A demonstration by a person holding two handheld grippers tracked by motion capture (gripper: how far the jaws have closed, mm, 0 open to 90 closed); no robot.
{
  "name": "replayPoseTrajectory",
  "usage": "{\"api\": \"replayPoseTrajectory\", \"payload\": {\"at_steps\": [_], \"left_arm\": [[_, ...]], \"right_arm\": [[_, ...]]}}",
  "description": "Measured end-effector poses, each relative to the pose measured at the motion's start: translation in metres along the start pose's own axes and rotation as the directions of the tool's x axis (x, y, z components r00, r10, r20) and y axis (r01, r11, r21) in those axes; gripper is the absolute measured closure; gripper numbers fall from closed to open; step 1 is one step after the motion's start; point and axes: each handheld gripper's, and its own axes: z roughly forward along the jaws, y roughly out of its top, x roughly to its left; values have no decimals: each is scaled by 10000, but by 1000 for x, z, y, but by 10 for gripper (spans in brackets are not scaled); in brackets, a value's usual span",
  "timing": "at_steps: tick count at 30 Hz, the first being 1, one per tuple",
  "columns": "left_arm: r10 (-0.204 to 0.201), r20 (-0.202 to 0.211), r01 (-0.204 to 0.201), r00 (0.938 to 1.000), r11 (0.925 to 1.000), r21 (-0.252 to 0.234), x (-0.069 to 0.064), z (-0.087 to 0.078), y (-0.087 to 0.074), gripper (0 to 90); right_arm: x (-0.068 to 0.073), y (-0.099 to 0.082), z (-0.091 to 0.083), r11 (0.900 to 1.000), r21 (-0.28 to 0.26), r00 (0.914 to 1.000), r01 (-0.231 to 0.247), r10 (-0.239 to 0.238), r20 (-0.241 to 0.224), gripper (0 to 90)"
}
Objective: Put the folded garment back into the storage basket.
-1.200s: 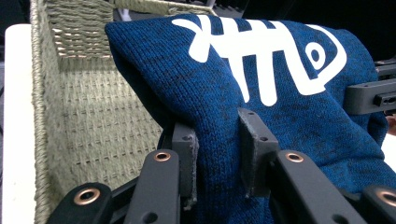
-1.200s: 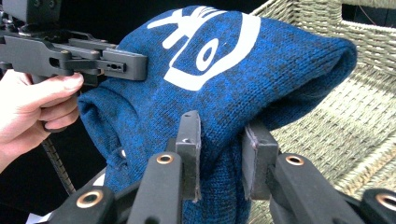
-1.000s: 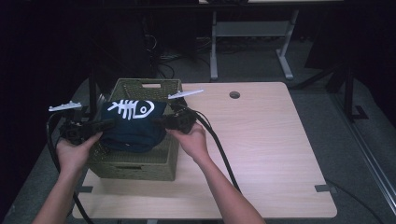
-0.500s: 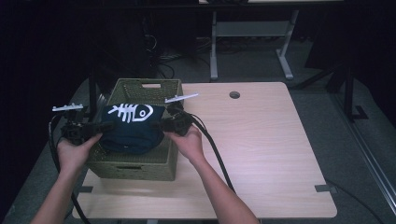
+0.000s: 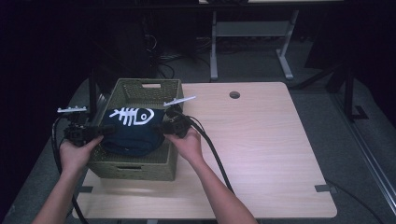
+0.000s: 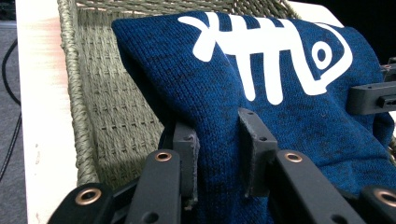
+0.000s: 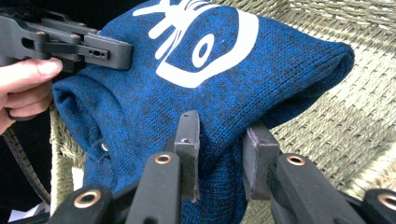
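Note:
A folded dark blue knit garment (image 5: pixel 133 130) with a white fish-skeleton print hangs low inside the woven olive basket (image 5: pixel 140 163), held at both ends. My left gripper (image 5: pixel 108 129) is shut on its left edge; in the left gripper view the blue garment (image 6: pixel 261 84) bunches between my left gripper (image 6: pixel 218 154) pads. My right gripper (image 5: pixel 159 127) is shut on the opposite edge, and the right gripper view shows the blue garment (image 7: pixel 219 79) pinched in my right gripper (image 7: pixel 219 156). The other gripper's jaw shows at the far side in each gripper view.
The basket stands on the left part of a light wooden table (image 5: pixel 261 144), whose right half is bare with a round cable hole (image 5: pixel 234 94). Basket walls (image 6: pixel 107 116) rise close around the garment. Dark floor and table legs lie behind.
Both hands have lowered the garment a little further into the basket, and the grip on it is unchanged.

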Motion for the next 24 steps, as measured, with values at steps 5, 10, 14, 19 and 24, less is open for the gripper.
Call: {"api": "replayPoseTrajectory", "payload": {"at_steps": [5,10,14,19,24], "left_arm": [[111,-52,-110,9999,9999,122,-2,3,0,711],[123,-70,-123,9999,9999,111,-2,3,0,712],[162,-70,-162,9998,9998,93,-4,4,1,712],[260,-81,-259,9996,9996,112,-5,6,3,711],[315,-555,-309,9980,9995,115,-4,6,4,647]], "right_arm": [[-2,-3,0,9999,102,9997,98,-101,231,700],[1,-4,1,9996,141,9990,257,-262,367,701],[1,-4,-1,9994,104,9986,317,-322,413,700],[2,-3,-2,9993,86,9981,375,-378,478,701],[1,-3,-3,9987,177,9968,482,-492,634,612]]}}
